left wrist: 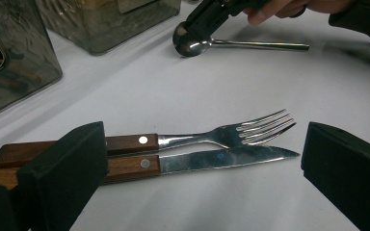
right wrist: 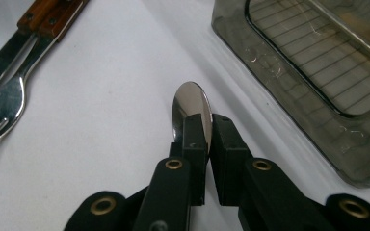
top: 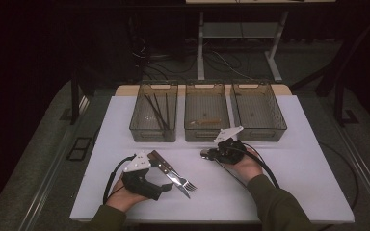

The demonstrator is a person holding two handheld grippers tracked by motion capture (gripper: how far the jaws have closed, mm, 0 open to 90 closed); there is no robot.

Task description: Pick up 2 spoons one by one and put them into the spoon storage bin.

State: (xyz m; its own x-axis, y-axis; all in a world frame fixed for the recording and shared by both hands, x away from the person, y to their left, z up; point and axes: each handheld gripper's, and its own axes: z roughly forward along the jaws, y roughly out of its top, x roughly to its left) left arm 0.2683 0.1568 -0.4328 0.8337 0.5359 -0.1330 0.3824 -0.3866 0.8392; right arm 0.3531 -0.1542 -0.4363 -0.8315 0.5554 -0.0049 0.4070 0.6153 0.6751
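A steel spoon (right wrist: 191, 103) lies on the white table (top: 294, 163), just in front of the middle bin. My right gripper (right wrist: 209, 127) is shut on it at the neck, and the bowl sticks out past the pads. From the left gripper view the spoon (left wrist: 192, 43) rests on the table, its handle running toward the holding hand. A fork (left wrist: 221, 137) and a knife (left wrist: 221, 159), both wooden-handled, lie side by side. My left gripper (left wrist: 202, 159) stands open astride them, its jaws clear of both. In the high view the left gripper (top: 166, 186) is at front left and the right gripper (top: 217, 153) at centre.
Three smoky translucent bins stand in a row at the back of the table. The left bin (top: 152, 132) holds dark sticks, the middle bin (top: 205, 134) a pale wooden piece, and the right bin (top: 262, 132) looks bare. Cables trail from both grippers.
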